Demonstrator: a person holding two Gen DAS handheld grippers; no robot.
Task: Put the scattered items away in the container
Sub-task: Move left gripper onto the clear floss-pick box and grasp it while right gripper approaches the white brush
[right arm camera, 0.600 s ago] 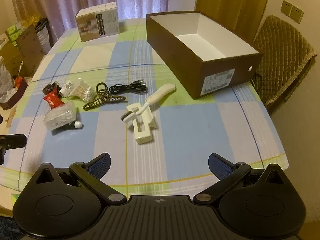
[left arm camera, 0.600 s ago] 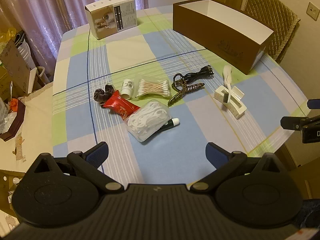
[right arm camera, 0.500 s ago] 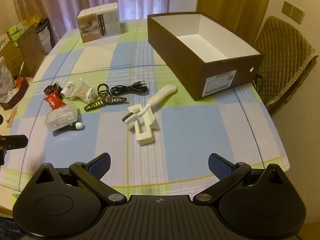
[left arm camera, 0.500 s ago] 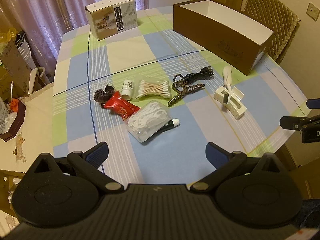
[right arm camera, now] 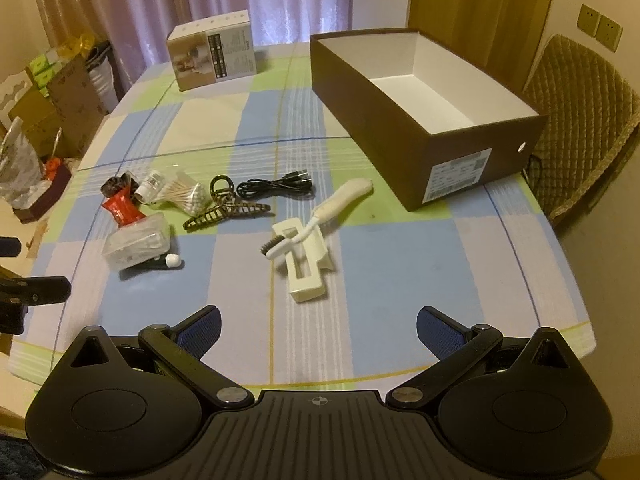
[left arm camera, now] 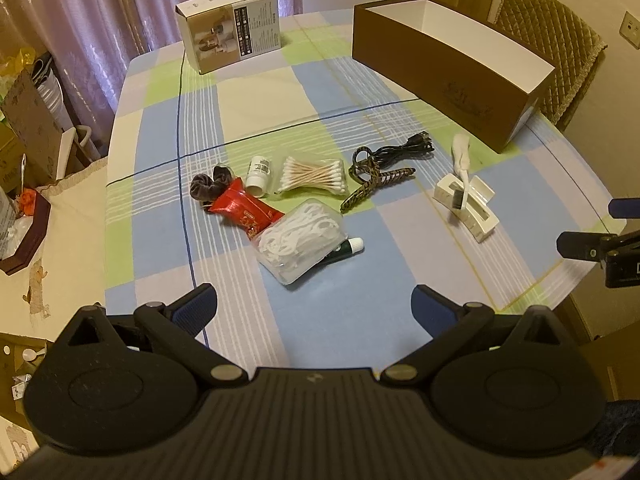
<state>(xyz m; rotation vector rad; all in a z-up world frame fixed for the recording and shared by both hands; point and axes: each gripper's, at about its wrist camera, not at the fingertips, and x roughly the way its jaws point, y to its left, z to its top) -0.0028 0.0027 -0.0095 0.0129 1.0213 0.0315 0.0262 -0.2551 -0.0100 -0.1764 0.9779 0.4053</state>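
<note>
Blue-padded, black-bodied left gripper [left arm camera: 314,306]: jaws spread wide, holding nothing, poised above the near edge of the checked tablecloth [left arm camera: 260,92]. Right gripper [right arm camera: 319,326]: likewise wide and holding nothing, above its own near edge. Nearest the left gripper, a clear bag of floss picks [left arm camera: 301,238] lying over a dark tube with a white cap [left arm camera: 347,247]; touching it, a red packet [left arm camera: 244,210], then a dark scrunchie [left arm camera: 210,185], a small white bottle [left arm camera: 258,171] and a bag of cotton swabs [left arm camera: 314,174]. Nearest the right gripper, a white hair claw [right arm camera: 306,266] with a white-handled brush [right arm camera: 320,214] resting across it; beyond, a patterned hair claw [right arm camera: 226,210] and a coiled black cable [right arm camera: 276,188]. Container: a brown shoebox [right arm camera: 404,136], lid off, at the far right of the table, well apart from every item; its white interior, as far as visible, holds nothing. A printed carton [right arm camera: 212,56] stands at the far edge. Progress, as judged: 0 items stowed, all 10 remaining.
</note>
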